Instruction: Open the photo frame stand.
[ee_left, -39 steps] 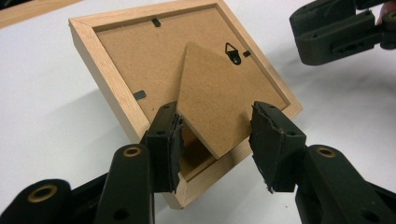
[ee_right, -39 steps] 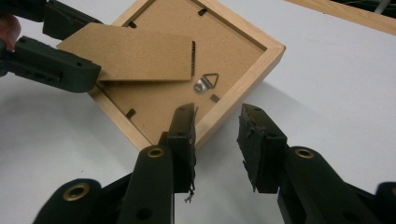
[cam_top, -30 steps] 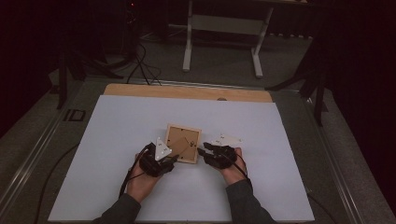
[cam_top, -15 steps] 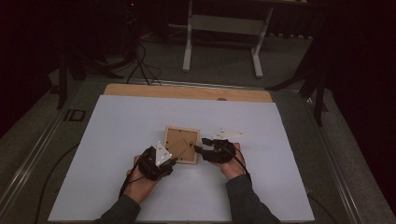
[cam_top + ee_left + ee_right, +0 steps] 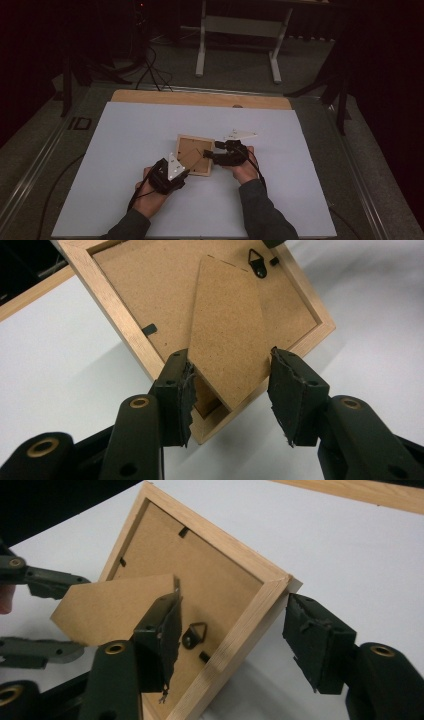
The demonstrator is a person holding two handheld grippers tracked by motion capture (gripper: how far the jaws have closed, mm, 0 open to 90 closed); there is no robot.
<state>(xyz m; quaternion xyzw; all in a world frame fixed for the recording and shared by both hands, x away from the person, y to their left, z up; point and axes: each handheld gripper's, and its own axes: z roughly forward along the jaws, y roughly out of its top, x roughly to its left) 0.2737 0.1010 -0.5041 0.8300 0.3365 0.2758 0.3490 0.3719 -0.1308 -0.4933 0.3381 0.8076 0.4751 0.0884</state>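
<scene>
Jaws of the right gripper (image 5: 230, 645), just opening, straddle the picture frame (image 5: 195, 155)'s near corner untouched, while the left gripper (image 5: 231, 390) stands half-open around its stand flap (image 5: 227, 335).

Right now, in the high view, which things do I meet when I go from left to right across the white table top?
Left tool → picture frame, lying back side up → right tool, whose jaws have just been opening, with the frame's edge between them → grey plate on the right tool.
</scene>
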